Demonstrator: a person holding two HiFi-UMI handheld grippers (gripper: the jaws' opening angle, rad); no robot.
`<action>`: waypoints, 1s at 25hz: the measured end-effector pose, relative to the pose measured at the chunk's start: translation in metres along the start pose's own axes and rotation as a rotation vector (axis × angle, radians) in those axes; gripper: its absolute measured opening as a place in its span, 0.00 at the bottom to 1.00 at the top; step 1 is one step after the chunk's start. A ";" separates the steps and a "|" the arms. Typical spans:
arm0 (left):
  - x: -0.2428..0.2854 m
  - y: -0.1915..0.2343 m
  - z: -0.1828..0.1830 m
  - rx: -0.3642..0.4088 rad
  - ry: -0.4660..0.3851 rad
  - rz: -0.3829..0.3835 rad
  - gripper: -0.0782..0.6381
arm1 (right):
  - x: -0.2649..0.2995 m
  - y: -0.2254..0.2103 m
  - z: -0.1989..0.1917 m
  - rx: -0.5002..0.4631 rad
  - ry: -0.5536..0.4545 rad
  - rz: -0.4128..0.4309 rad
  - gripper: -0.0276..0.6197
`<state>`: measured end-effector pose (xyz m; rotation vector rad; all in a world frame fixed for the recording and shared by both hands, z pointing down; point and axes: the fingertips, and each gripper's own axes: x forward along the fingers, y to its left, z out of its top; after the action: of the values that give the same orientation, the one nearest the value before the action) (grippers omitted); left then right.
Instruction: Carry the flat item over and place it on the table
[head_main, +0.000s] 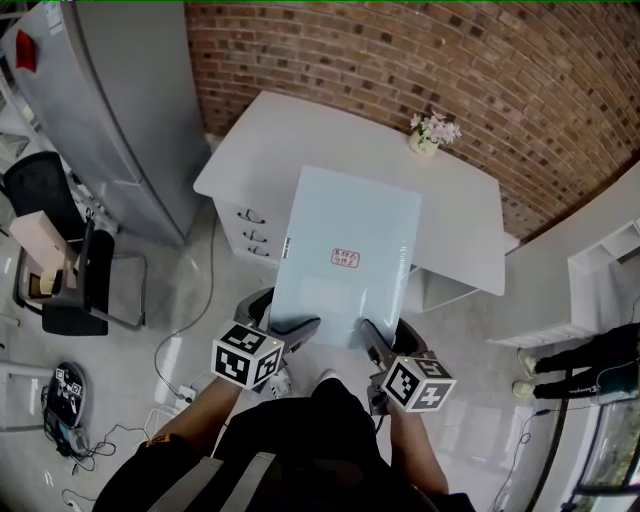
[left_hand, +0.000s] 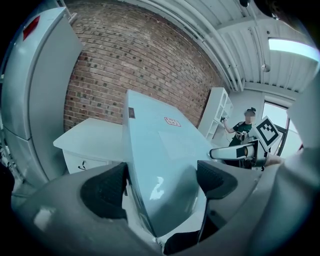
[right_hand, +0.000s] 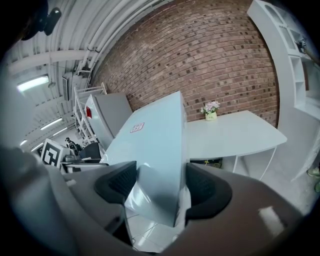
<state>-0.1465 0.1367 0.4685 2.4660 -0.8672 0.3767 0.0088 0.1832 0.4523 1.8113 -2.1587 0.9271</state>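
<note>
Closest in, the left gripper (head_main: 296, 328) and the right gripper (head_main: 374, 336) each pinch the near edge of the flat panel (head_main: 345, 250), one beside each near corner. The panel is held in the air, its long axis pointing straight ahead. Its far end seems to reach over the near edge of the white table (head_main: 460, 220). A flower pot (head_main: 425, 135) stands by the table's far edge.

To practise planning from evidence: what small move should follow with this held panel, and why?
Probably lower the panel flat, further forward: left gripper and right gripper clamp its near edge, and its far part hangs above the table, short of the flower pot.
</note>
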 end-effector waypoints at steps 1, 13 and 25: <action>0.000 0.002 0.001 -0.001 0.000 0.001 0.75 | 0.002 0.001 0.001 -0.001 0.001 0.000 0.53; 0.030 0.030 0.019 -0.011 0.010 0.031 0.75 | 0.045 -0.014 0.020 0.012 0.018 0.019 0.53; 0.103 0.058 0.057 -0.014 0.045 0.063 0.75 | 0.106 -0.064 0.063 0.041 0.051 0.042 0.53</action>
<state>-0.1002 0.0147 0.4836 2.4130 -0.9272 0.4451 0.0587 0.0562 0.4781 1.7467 -2.1707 1.0222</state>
